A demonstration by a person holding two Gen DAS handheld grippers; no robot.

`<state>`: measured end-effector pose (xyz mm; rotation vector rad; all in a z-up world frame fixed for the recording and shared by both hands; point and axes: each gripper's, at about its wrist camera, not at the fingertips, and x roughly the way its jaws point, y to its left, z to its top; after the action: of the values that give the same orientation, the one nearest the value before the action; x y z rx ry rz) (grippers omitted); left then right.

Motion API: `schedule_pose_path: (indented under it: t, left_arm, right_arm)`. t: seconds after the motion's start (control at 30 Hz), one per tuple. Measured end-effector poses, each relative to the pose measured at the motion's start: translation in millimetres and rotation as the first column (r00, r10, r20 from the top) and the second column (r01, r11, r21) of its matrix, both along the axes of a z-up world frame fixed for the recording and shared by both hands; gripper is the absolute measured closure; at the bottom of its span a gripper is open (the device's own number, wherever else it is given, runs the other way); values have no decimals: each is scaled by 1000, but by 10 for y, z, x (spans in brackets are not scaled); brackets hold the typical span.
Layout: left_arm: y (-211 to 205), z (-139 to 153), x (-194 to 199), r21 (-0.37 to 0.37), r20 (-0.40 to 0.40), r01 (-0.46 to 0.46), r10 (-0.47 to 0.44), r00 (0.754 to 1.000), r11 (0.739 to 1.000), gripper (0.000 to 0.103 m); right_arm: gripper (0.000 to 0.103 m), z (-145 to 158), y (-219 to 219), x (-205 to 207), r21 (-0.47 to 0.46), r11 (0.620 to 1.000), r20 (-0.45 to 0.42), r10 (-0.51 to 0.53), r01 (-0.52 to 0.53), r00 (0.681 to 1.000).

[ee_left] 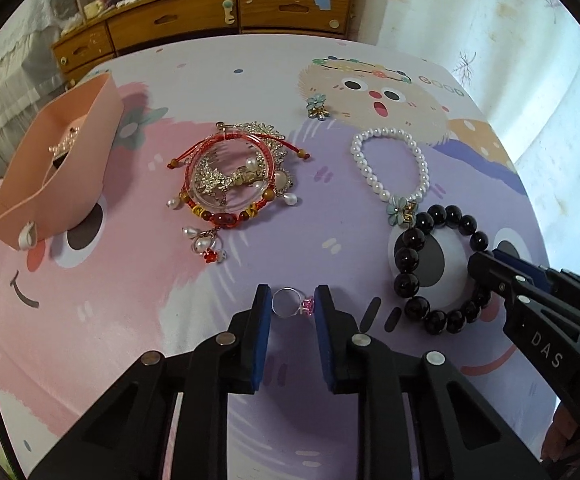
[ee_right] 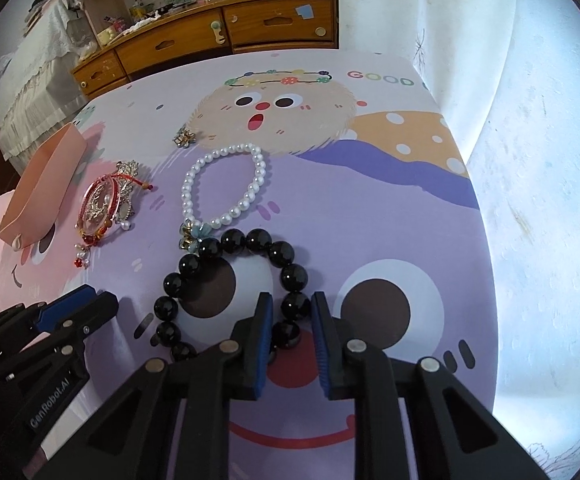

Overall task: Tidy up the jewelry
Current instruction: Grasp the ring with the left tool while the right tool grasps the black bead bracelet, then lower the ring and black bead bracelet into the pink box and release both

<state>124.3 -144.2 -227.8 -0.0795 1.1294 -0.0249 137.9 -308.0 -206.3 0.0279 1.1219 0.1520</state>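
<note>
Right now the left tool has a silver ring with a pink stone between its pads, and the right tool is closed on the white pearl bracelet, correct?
Not quite. The right tool is closed on the black bead bracelet, as the right wrist view shows; the white pearl bracelet lies untouched beyond it. The left tool does have the silver ring with a pink stone between its pads.

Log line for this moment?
left tool: shut on ring | right tool: shut on black bead bracelet | pink box: open

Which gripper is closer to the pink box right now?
Left. The left gripper, around the ring, sits nearer the pink box. The right gripper, at the black bead bracelet, is farther.
</note>
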Motion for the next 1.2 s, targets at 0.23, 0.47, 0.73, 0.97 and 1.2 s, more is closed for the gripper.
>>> schedule_pose_path:
  t: [0.23, 0.47, 0.73, 0.97, 1.2]
  left_arm:
    - [0, 2, -4, -1, -8, 24, -24, 1000, 1000, 84]
    - [64, 102, -68, -19, 9, 34, -33, 999, 999, 84]
    - [314, 456, -65, -88, 72, 39, -32, 997, 995, 84]
    - [792, 731, -24, -101, 104, -16, 27, 994, 995, 84]
    - [1404, 940, 2, -107, 145, -64, 79, 986, 992, 84]
  right_arm:
    - [88, 25, -93, -28, 88, 995, -29, -53, 55, 998]
    - [88, 194, -31, -84, 100, 995, 18, -31, 29, 999]
    - [88, 553, 189, -59, 142, 990, 99, -22, 8, 995]
    - [88, 964, 637, 72, 205, 977, 190, 20, -59, 982]
    - [88, 1252, 1168, 231, 220, 966, 261, 74, -134, 963]
